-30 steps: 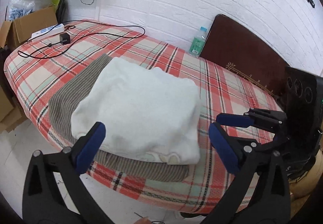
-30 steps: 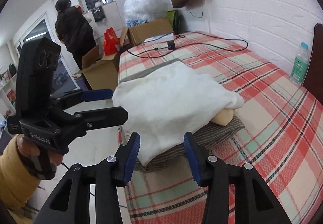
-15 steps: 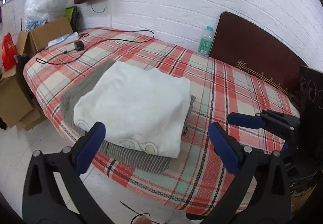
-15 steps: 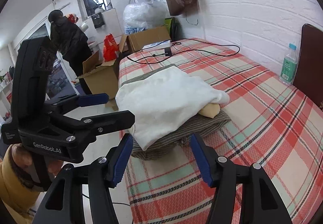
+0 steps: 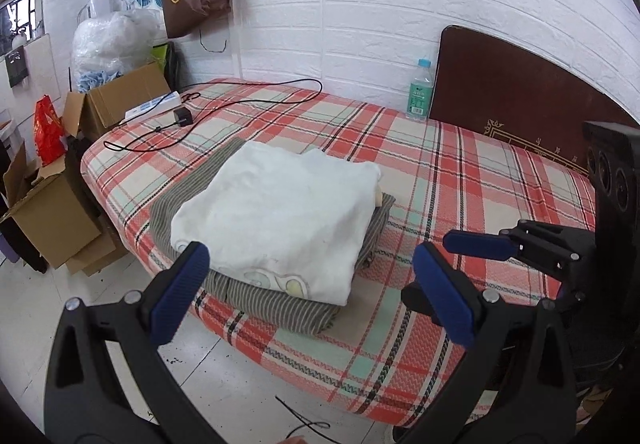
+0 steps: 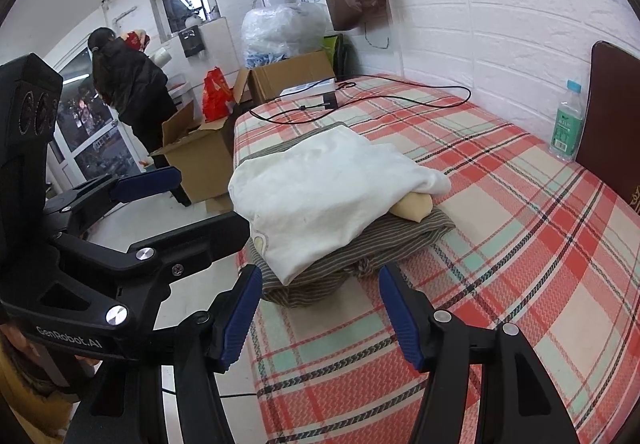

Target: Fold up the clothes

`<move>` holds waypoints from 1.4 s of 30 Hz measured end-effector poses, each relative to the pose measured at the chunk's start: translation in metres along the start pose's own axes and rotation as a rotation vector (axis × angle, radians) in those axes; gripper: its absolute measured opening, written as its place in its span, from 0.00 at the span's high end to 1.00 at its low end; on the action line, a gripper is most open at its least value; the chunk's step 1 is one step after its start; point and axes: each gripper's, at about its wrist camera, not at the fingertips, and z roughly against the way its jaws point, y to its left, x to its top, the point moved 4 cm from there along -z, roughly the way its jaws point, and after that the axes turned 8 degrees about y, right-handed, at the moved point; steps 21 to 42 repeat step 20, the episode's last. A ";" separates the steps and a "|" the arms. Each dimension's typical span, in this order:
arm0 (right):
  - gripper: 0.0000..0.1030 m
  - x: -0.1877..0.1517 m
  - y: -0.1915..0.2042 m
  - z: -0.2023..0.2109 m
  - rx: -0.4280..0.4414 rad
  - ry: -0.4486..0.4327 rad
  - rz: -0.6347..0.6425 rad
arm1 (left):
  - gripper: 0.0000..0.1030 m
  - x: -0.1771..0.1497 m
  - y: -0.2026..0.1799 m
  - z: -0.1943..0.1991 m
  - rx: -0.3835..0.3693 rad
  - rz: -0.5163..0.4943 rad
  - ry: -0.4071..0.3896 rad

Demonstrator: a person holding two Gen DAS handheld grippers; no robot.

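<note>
Clothes sit stacked on the bed (image 5: 460,179): white garment (image 5: 280,219) over striped one (image 5: 272,300) (at twelve o'clock). Left tongs (image 5: 308,292) and right tongs (image 6: 320,308) gape wide, gripping nothing.

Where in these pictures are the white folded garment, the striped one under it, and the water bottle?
white folded garment (image 5: 280,211), left wrist view, middle of its top face.
striped garment (image 5: 280,304), left wrist view, front edge showing under the white one.
water bottle (image 6: 566,123), right wrist view, green label.
</note>
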 end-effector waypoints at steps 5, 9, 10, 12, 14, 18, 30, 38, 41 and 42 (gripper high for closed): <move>0.39 -0.002 0.000 0.001 -0.009 0.002 -0.004 | 0.01 0.000 -0.004 -0.001 0.007 0.001 0.010; 0.39 -0.005 0.000 0.002 -0.001 0.003 -0.010 | 0.01 -0.004 -0.006 -0.001 -0.011 0.021 0.013; 0.39 -0.006 -0.001 0.002 -0.003 0.004 -0.012 | 0.01 -0.004 -0.007 0.001 0.002 0.016 0.000; 0.39 -0.008 -0.003 0.001 0.001 0.012 -0.022 | 0.02 -0.003 -0.008 0.004 0.038 0.002 -0.026; 0.39 -0.009 -0.006 0.000 0.005 0.016 -0.035 | 0.03 -0.001 -0.008 0.005 -0.011 0.017 -0.017; 0.39 -0.011 -0.010 0.000 0.005 0.015 -0.060 | 0.03 -0.004 -0.008 0.001 0.006 0.012 0.008; 0.39 -0.012 -0.012 0.000 0.002 0.016 -0.063 | 0.01 -0.006 -0.007 -0.001 0.006 0.023 0.020; 0.39 -0.012 -0.012 0.000 0.002 0.016 -0.063 | 0.01 -0.006 -0.007 -0.001 0.006 0.023 0.020; 0.39 -0.012 -0.012 0.000 0.002 0.016 -0.063 | 0.01 -0.006 -0.007 -0.001 0.006 0.023 0.020; 0.39 -0.012 -0.012 0.000 0.002 0.016 -0.063 | 0.01 -0.006 -0.007 -0.001 0.006 0.023 0.020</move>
